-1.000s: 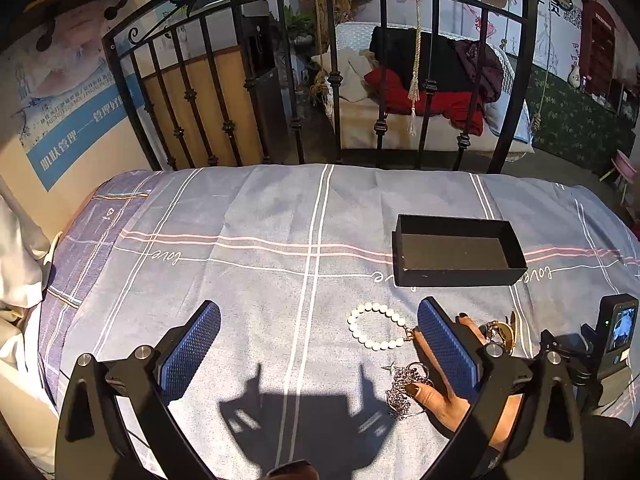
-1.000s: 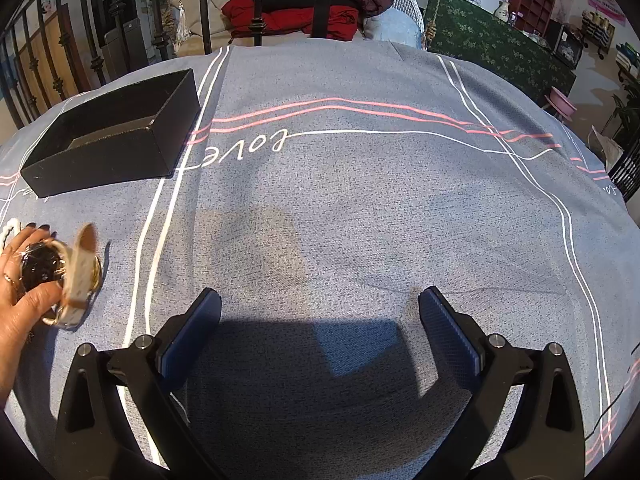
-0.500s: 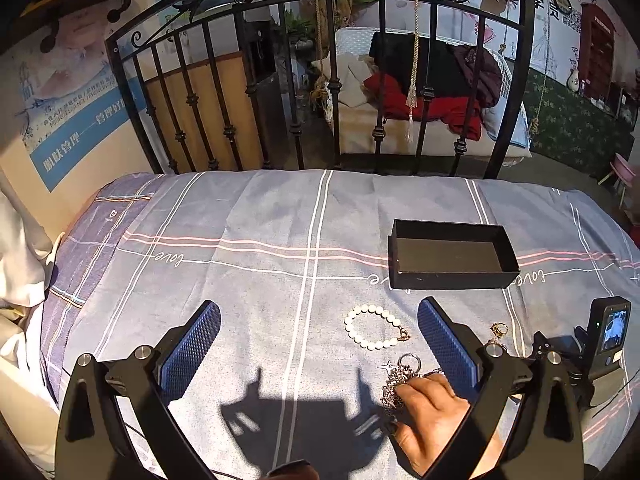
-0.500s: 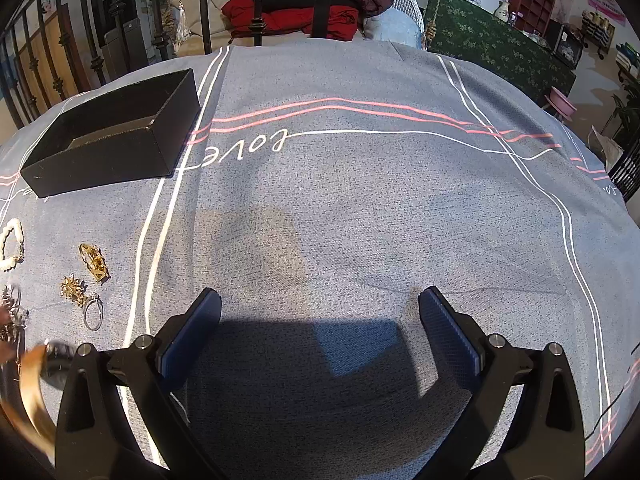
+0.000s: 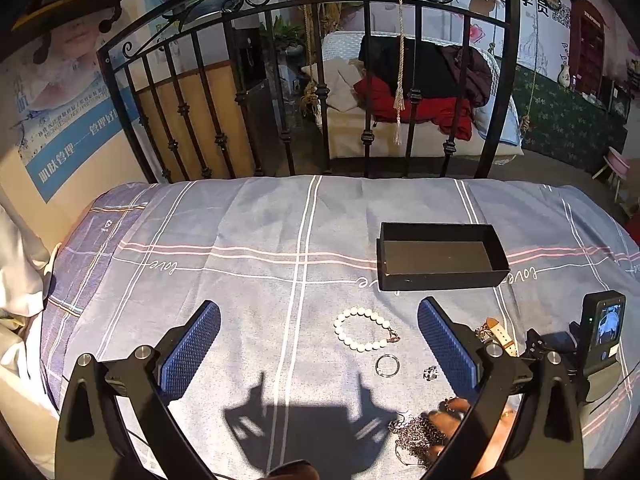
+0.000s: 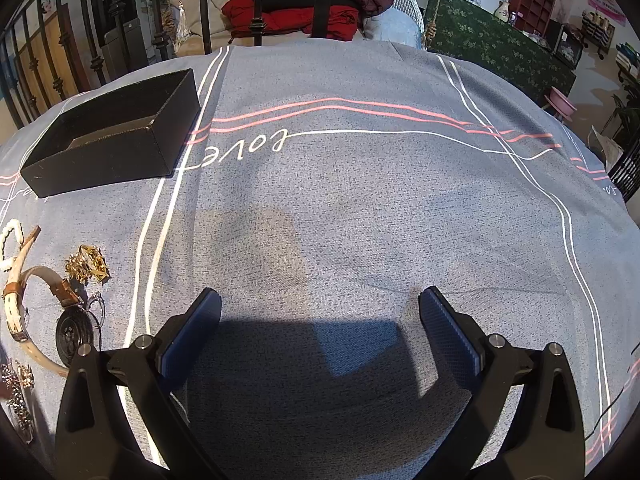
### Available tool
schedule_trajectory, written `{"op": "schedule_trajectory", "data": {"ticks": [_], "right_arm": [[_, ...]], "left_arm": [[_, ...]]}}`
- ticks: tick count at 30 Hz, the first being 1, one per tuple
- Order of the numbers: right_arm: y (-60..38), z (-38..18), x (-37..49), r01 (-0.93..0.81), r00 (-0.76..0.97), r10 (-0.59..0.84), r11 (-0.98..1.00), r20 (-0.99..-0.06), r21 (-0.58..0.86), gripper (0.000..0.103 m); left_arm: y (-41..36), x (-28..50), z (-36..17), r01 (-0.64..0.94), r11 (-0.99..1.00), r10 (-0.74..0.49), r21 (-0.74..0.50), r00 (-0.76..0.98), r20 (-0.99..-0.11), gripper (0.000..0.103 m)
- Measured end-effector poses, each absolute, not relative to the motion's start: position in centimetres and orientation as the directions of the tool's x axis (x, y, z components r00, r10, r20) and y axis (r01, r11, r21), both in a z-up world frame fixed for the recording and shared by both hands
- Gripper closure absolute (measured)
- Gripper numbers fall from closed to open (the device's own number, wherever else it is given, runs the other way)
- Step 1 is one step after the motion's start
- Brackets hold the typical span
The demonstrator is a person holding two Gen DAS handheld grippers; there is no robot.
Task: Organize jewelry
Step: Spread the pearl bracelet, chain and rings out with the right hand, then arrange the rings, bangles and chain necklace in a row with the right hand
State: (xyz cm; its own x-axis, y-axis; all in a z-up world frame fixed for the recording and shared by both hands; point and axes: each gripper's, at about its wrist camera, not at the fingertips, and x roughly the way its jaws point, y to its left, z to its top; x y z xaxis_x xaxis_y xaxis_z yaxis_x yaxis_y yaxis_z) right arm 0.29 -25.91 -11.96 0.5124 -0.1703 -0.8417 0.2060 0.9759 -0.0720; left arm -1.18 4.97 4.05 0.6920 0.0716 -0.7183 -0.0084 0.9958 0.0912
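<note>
Resting with jaws wide apart, left gripper [image 5: 318, 354] and right gripper [image 6: 320, 340] empty, jewelry strewn near open black box [image 5: 440, 276] for sorting.

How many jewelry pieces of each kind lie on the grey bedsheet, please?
White round-bead bracelet: 1
Thin silver metal rings: 2
Cream-strap wristwatch, dark dial: 1
Gold-coloured metal tangle: 1
Dark silver chain pile: 1
Total: 6; second strap unclear.

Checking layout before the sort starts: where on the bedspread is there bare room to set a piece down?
Bare cloth lies left of the pearl bracelet and right of the black box. It is crowded between the bracelet and the watch, with the gold pieces.
</note>
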Motion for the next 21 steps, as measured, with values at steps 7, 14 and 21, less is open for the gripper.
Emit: {"op": "schedule_trajectory", "data": {"ticks": [7,14,21], "right_arm": [[-25.91,-11.95,0.27,0.206,0.512,-0.17,0.976,-0.842,-0.072,0.005],[-25.9,-11.95,0.29,0.206,0.512,-0.171,0.976,-0.842,-0.073,0.005],[-25.89,-11.96,0.31,0.206,0.512,-0.171,0.976,-0.842,-0.073,0.005]], "left_arm": [[5.79,-1.09,3.84,-0.03,0.995,0.09,0.095,0.689,-0.719,0.006],[5.04,-1.23,3.67,-0.007,0.997,0.063,0.079,0.682,-0.729,0.006],[5.67,-1.24,3.4,-0.029,0.996,0.084,0.088,0.682,-0.727,0.006]]}}
